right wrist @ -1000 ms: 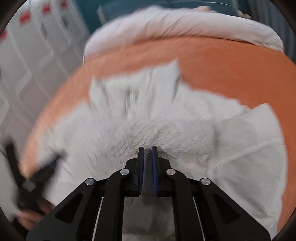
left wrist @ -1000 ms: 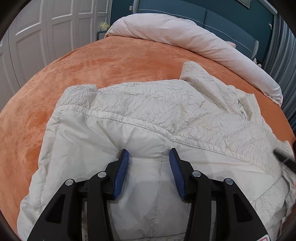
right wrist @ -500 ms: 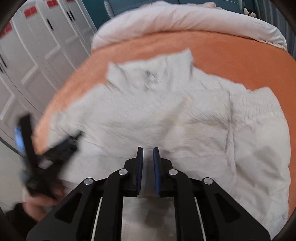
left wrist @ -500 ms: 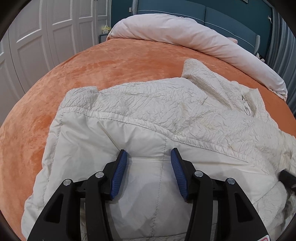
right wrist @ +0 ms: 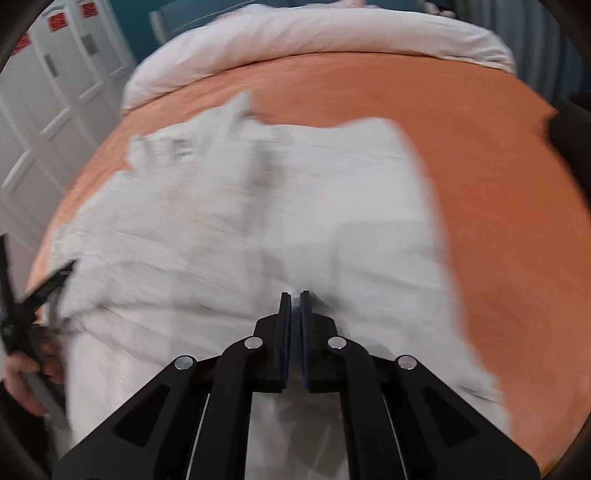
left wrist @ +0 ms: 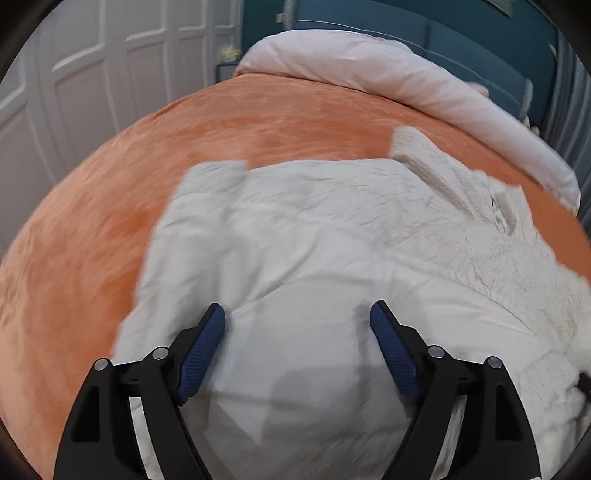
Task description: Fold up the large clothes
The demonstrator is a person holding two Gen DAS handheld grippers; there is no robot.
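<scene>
A large cream padded jacket lies spread on the orange bed cover; it also shows, blurred, in the right wrist view. My left gripper is open wide, its blue pads just above the jacket's smooth near panel, holding nothing. My right gripper has its jaws nearly together over the jacket's near edge; I cannot see clearly whether cloth is pinched between them. The left gripper and the hand holding it show at the left edge of the right wrist view.
The orange bed cover surrounds the jacket. A rolled pale pink duvet lies along the far side of the bed. White wardrobe doors stand to the left, a teal headboard behind.
My left gripper has opened wider and moved closer over the jacket. My right gripper stays nearly closed and has swung sideways, and its view is blurred by motion.
</scene>
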